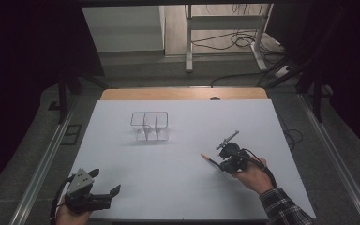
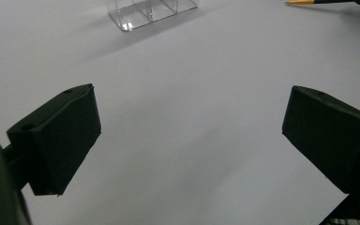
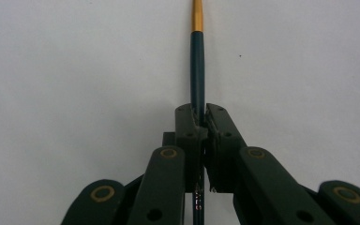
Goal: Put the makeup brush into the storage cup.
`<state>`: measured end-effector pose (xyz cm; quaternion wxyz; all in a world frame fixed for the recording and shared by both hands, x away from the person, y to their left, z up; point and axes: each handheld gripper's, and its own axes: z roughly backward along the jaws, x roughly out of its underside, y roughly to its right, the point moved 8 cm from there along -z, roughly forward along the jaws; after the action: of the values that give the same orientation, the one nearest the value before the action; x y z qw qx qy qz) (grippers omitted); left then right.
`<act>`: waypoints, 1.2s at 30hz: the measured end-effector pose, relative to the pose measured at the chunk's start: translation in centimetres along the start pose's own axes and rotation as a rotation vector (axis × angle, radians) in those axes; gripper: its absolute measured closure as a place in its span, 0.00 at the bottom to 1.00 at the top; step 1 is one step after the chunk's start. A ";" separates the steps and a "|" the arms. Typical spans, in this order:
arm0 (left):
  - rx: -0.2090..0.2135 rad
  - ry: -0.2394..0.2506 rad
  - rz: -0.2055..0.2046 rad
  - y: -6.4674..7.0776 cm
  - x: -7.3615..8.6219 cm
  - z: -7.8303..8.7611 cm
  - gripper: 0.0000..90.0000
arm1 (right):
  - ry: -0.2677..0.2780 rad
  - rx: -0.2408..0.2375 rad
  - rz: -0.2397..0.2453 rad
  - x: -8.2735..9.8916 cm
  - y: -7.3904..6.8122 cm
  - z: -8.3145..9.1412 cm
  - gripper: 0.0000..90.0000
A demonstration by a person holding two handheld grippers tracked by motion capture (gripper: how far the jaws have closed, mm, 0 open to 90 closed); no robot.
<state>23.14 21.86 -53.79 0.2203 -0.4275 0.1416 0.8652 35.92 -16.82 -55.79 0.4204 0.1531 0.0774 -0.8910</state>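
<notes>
— On the white table (image 1: pixel 178 187), toward its right side, what does the right gripper (image 1: pixel 219 164) have?

— A pen (image 3: pixel 197 65), dark blue with a gold tip. From the right gripper view, both jaws are pressed together on the barrel, and the gold end runs straight out ahead of them over the bare surface.

— And from the high view?

— The pen (image 1: pixel 211 160) sticks out to the left of that gripper, low over the table, its pale tip pointing toward the middle of the sheet. The person's right hand (image 1: pixel 253 176) wraps the gripper from behind, with a plaid sleeve (image 1: pixel 283 208) at the bottom edge.

— Where is the left gripper (image 1: pixel 107 185)?

— Near the front left corner of the table, well apart from the right one. Its jaws stand wide apart with nothing between them; the left gripper view (image 2: pixel 192 136) shows plain white surface in the gap.

— Anything else on the table?

— A clear plastic organizer (image 1: pixel 150 125) with three compartments, toward the far middle, well apart from both grippers. Its near edge also shows at the top of the left gripper view (image 2: pixel 150 11), with the gold pen tip (image 2: pixel 300 2) far off at the upper right.
</notes>
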 end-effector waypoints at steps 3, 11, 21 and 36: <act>0.000 0.001 0.001 0.0 0.0 0.0 0.05 | 0.007 0.003 0.000 0.0 0.0 0.3 0.93; 0.000 0.001 0.003 0.0 0.0 0.0 0.05 | 0.043 0.007 0.005 -0.5 0.0 1.2 0.93; 0.023 0.005 0.032 0.2 -0.2 0.0 0.05 | 0.090 0.001 0.007 -0.6 -0.2 1.8 0.93; 0.107 0.043 0.080 1.5 -1.8 -0.6 0.04 | 0.221 -0.013 0.029 -1.0 -1.4 3.3 0.93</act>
<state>23.80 19.87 -52.63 0.2049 -0.4277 0.2093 0.8552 34.72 -16.07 -52.30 0.4232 0.2486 0.1269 -0.8620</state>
